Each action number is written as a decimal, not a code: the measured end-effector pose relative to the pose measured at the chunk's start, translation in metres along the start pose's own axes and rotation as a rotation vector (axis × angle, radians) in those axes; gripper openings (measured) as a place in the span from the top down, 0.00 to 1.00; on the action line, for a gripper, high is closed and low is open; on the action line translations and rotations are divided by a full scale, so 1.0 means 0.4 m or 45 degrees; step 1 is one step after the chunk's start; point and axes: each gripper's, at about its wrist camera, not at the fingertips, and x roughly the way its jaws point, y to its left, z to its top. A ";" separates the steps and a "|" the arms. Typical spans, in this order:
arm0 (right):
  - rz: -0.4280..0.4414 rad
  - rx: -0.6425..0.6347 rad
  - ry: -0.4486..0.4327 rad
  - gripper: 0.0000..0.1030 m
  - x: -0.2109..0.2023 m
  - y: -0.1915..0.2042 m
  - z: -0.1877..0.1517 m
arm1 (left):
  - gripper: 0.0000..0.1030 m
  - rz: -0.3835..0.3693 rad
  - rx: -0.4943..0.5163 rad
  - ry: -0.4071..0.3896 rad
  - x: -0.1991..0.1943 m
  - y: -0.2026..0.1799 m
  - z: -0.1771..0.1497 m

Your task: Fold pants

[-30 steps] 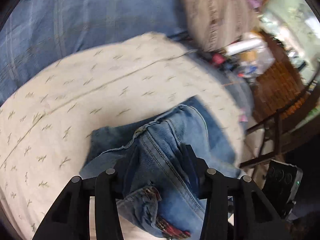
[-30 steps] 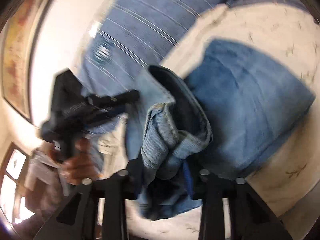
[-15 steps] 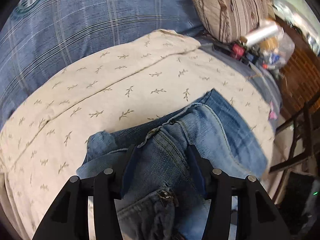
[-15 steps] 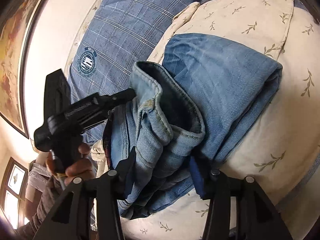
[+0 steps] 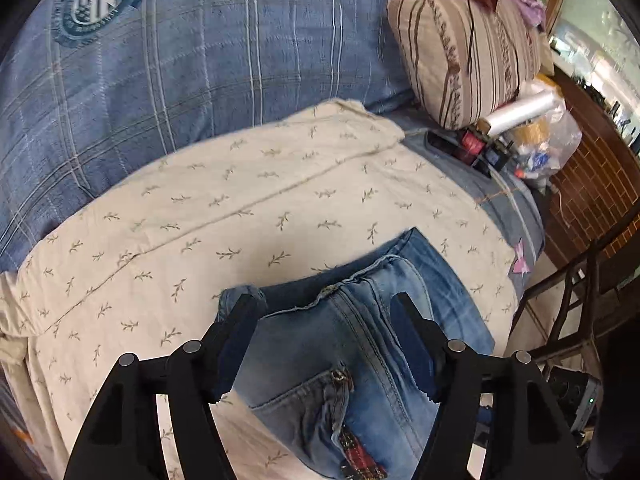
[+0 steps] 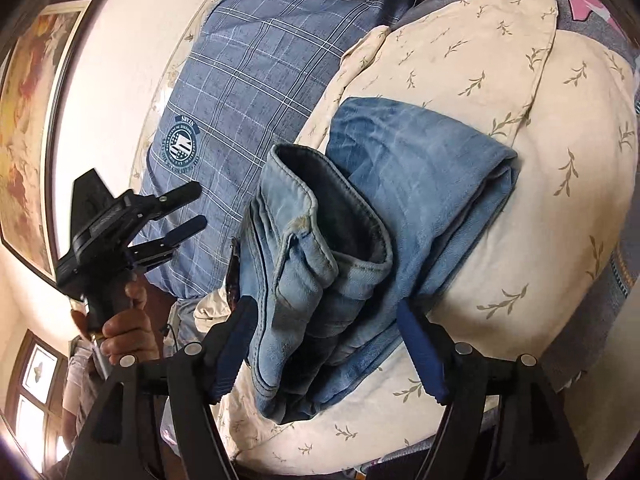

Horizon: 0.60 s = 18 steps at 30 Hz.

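Observation:
The blue jeans [image 5: 360,344] lie folded in a thick bundle on a cream leaf-print sheet [image 5: 248,216]. In the right wrist view the jeans [image 6: 420,184] show a folded body with the lighter waistband part [image 6: 304,264] lying on top. My left gripper [image 5: 326,312] is open, its jaws spread on either side of the jeans' top layer, holding nothing. It also shows in the right wrist view [image 6: 194,206], lifted clear to the left of the jeans. My right gripper [image 6: 326,316] is open, its jaws wide around the near edge of the bundle.
A blue plaid cushion [image 5: 180,52] lies behind the sheet. A striped pillow [image 5: 468,48] and a clutter of bottles and bags [image 5: 520,136] sit at the far right. A dark wooden chair [image 5: 572,300] stands beside the bed. A framed picture [image 6: 28,120] hangs on the wall.
Both grippers have opened and let go of the jeans, which now rest folded on the sheet. The left gripper has drawn back and up from the bundle.

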 end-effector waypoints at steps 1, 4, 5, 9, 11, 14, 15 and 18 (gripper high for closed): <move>0.002 0.007 0.004 0.28 0.000 -0.001 0.002 | 0.34 -0.009 0.015 0.025 0.013 -0.004 0.006; 0.022 0.025 0.001 0.27 0.011 -0.002 0.011 | 0.34 -0.016 0.087 0.076 0.048 -0.024 0.019; 0.035 0.026 0.001 0.26 0.015 0.001 0.015 | 0.34 -0.008 0.120 0.081 0.056 -0.035 0.017; 0.035 -0.017 0.011 0.22 0.025 0.011 0.023 | 0.34 0.026 0.207 0.090 0.088 -0.061 0.021; 0.030 -0.030 0.019 0.21 0.037 0.010 0.023 | 0.34 0.039 0.234 0.101 0.111 -0.068 0.024; 0.026 -0.031 0.036 0.21 0.049 0.001 0.017 | 0.33 0.055 0.238 0.120 0.147 -0.069 0.023; 0.027 -0.032 0.037 0.21 0.053 0.001 0.017 | 0.33 0.058 0.234 0.127 0.157 -0.069 0.022; 0.026 -0.040 0.042 0.20 0.061 0.000 0.014 | 0.33 0.050 0.219 0.150 0.185 -0.062 0.023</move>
